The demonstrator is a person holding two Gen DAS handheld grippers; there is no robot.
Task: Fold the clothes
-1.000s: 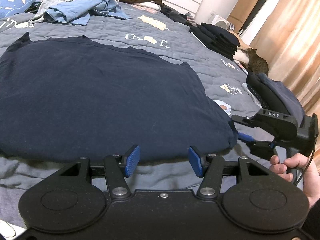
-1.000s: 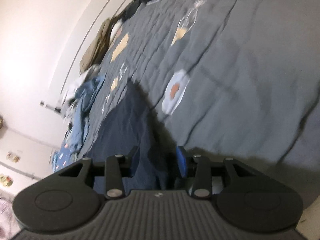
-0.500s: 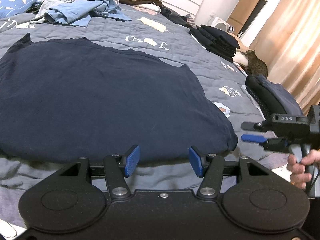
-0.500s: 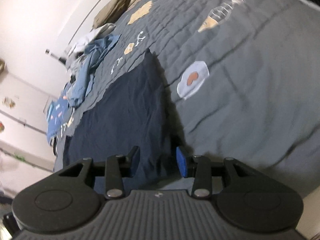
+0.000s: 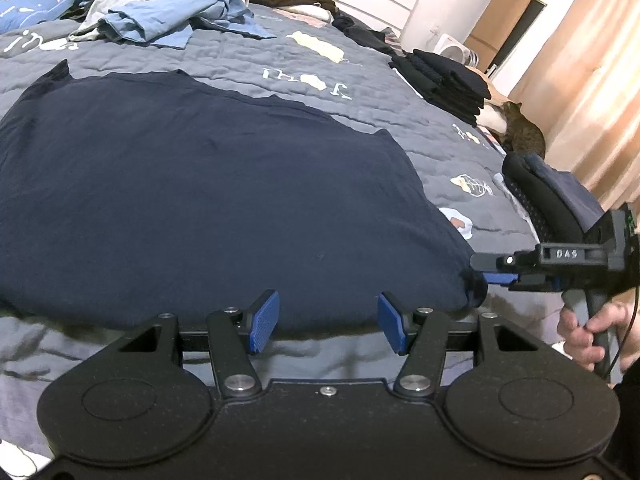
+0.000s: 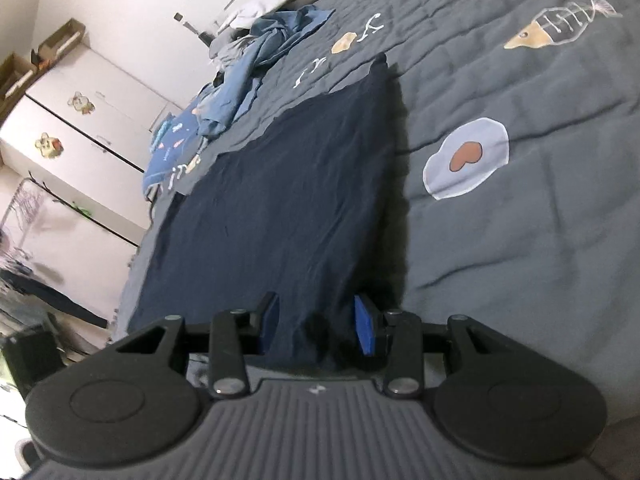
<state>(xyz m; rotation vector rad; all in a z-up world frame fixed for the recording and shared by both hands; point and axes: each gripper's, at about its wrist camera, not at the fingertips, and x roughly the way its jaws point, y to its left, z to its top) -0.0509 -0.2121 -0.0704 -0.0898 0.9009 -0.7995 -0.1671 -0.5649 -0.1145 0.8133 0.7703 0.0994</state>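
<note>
A navy garment [image 5: 200, 200] lies spread flat on the grey quilt [image 5: 280, 52]. My left gripper [image 5: 327, 326] is open over the garment's near edge, its blue pads apart and gripping nothing. A hand [image 5: 588, 332] holds my right gripper [image 5: 486, 276] level at the garment's near right corner, turned on its side. In the right wrist view the same garment [image 6: 280, 200] runs away from the right gripper [image 6: 316, 322]. Its corner lies between the spread pads, which do not press it.
A loose pile of blue and grey clothes [image 5: 160, 12] lies at the far side of the bed. A stack of folded dark clothes [image 5: 444, 76] sits far right, with a cat [image 5: 524, 136] behind it. Another dark folded item [image 5: 552, 200] lies near the right edge.
The right gripper rolled from tilted to level and shifted slightly at the garment's corner. Its view now shows more of the garment. The left gripper and the garment stayed put.
</note>
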